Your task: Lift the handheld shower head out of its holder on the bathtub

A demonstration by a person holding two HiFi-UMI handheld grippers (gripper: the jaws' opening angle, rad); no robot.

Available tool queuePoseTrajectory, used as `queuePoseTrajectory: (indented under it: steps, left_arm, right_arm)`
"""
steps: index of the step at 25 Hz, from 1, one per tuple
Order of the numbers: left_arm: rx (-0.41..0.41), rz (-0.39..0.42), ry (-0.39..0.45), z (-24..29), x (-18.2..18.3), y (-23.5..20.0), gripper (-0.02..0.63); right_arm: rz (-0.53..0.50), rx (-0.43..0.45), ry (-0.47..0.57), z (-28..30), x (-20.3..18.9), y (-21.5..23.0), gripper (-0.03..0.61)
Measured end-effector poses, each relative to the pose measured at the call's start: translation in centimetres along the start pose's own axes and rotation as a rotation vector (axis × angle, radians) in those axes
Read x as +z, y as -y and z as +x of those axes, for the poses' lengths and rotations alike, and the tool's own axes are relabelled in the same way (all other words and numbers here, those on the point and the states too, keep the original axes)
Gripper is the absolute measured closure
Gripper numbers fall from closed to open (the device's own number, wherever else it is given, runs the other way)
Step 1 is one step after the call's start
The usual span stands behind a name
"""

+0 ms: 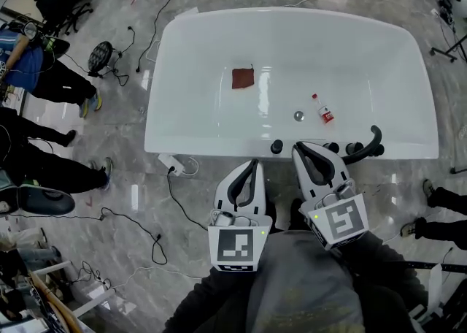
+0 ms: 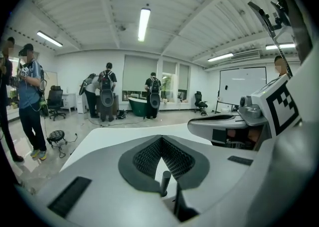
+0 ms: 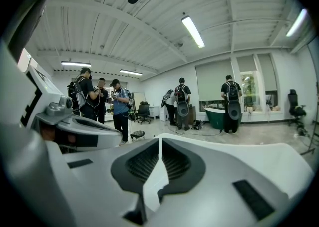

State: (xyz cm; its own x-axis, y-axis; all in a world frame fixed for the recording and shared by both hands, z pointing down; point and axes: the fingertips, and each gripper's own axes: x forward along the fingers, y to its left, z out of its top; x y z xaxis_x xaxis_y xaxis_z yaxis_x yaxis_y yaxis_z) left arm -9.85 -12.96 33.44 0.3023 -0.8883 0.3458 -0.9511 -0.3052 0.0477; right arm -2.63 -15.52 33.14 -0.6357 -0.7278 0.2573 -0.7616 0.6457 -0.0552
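A rust-brown square cloth [image 1: 243, 78] lies flat at about twelve o'clock in the head view, and a small clear bottle with a red cap and red label [image 1: 323, 109] lies on its side at four o'clock from it, well apart. On the glossy grey marble floor [image 1: 131, 200], a white power strip [image 1: 171, 164] sits at nine o'clock, with thin black cables [image 1: 157, 240] trailing towards seven o'clock. A round black wire-caged fan [image 1: 100, 55] stands at ten o'clock, near a person in a blue shirt [image 1: 22, 61]. In the left gripper view, two people wearing black backpacks [image 2: 106, 96] stand beside a dark green tub [image 2: 137, 105] at twelve o'clock, under a long white ceiling light [image 2: 143, 23]
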Motion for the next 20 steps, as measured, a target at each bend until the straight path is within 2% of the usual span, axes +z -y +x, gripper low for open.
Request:
queuePoseTrajectory:
  steps: [5, 10, 14, 20]
  left_arm:
    - [-0.054, 0.006, 0.014, 1.5, 0.6, -2.5, 0.611]
    - [-0.043, 0.027, 0.041, 2.2, 1.8, -3.8, 0.611]
    - [-0.019, 0.02, 0.047, 2.2, 1.9, -3.5, 0.611]
    - [0.002, 0.003, 0.029, 2.0, 0.7, -2.9, 0.611]
  right_arm:
    - [-0.006, -0.05, 0.017, 2.2, 1.3, -0.4, 0.572]
    - [-0.023, -0.049, 0.034, 3.2, 1.9, -0.5, 0.572]
    - [-0.033, -0.02, 0.057, 3.9, 2.5, 0.0, 0.572]
    - [-0.033, 0.026, 0.038, 4.0, 1.1, -0.6, 0.572]
